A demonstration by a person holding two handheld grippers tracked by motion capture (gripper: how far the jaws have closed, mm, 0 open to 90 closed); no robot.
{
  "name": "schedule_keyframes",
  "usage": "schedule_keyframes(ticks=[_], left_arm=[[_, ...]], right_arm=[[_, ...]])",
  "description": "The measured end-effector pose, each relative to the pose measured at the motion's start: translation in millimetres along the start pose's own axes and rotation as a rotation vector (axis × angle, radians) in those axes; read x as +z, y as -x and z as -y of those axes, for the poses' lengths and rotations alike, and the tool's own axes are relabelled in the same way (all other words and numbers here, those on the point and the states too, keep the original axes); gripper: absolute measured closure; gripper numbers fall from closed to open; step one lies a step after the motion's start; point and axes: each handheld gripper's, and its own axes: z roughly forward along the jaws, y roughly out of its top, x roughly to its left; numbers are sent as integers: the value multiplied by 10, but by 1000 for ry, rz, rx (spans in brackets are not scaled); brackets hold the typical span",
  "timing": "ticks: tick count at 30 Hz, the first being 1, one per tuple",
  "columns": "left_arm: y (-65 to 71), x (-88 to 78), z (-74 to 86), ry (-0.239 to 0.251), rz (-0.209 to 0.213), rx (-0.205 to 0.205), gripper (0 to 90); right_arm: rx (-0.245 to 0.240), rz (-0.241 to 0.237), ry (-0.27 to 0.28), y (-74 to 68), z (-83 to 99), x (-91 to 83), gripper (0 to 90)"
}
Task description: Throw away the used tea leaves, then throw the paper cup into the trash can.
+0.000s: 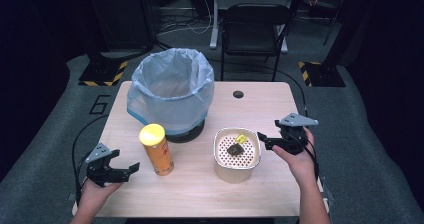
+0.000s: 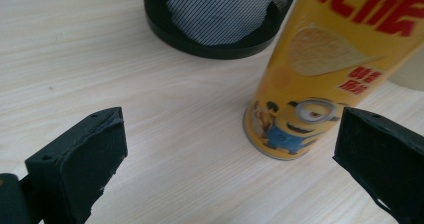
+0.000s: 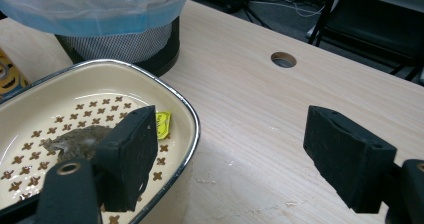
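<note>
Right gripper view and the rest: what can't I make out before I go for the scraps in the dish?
- Dark scrap in the dish: the right tongs' near jaw covers part of it; too blurred to identify.
- Yellow scrap: mostly behind that jaw; too small in the high view.
- Bin inside: the bag hides its contents.
- Can top: cut off in the left gripper view.

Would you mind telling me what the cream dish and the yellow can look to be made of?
The cream dish looks like enamelled metal: glossy cream inside, a thin shiny silvery rim, printed brown crosses. The yellow can seems to be a cardboard tube with a glossy printed wrap and a yellow, probably plastic, lid; the look leaves the core open.
</note>
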Motion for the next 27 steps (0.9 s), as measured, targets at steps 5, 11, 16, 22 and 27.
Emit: schedule_keyframes(ticks=[5, 11, 16, 22, 27], left_arm=[[72, -37, -56, 0, 38, 26, 1], [159, -6, -91, 3, 65, 57, 1], [270, 63, -119, -2, 111, 50, 1], [328, 200, -143, -10, 144, 82, 2], [365, 335, -169, -51, 138, 134, 2]], right_arm=[[-8, 15, 16, -9, 5, -65, 215], [-19, 17, 18, -29, 3, -89, 215], [-15, 16, 15, -26, 20, -79, 215], [-1, 18, 14, -2, 40, -93, 215], [3, 17, 14, 16, 61, -88, 215]])
